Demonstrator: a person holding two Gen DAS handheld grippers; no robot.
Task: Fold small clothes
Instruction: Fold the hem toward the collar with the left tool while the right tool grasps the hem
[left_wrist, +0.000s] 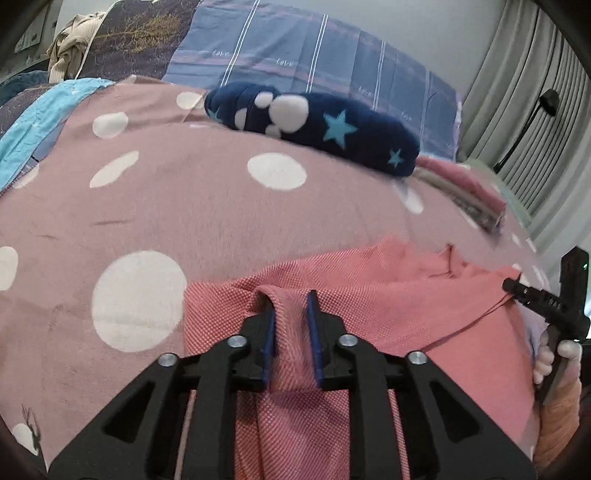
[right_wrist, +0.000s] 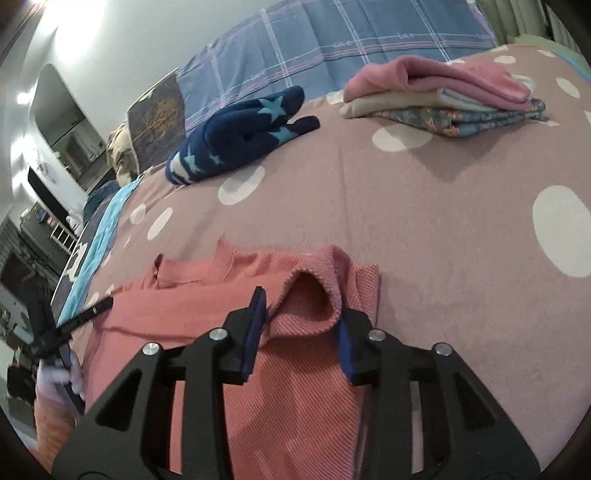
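A salmon-pink knit garment lies on the pink polka-dot bedspread near the front edge. My left gripper has a fold of the garment's left edge pinched between its blue pads. My right gripper has a raised fold of the garment between its wider-set fingers, near the right edge. The right gripper also shows in the left wrist view at the garment's far corner; the left one shows in the right wrist view.
A navy fleece piece with blue stars lies at the back of the bed. A stack of folded clothes sits at the back right. A blue plaid quilt and grey curtains lie behind.
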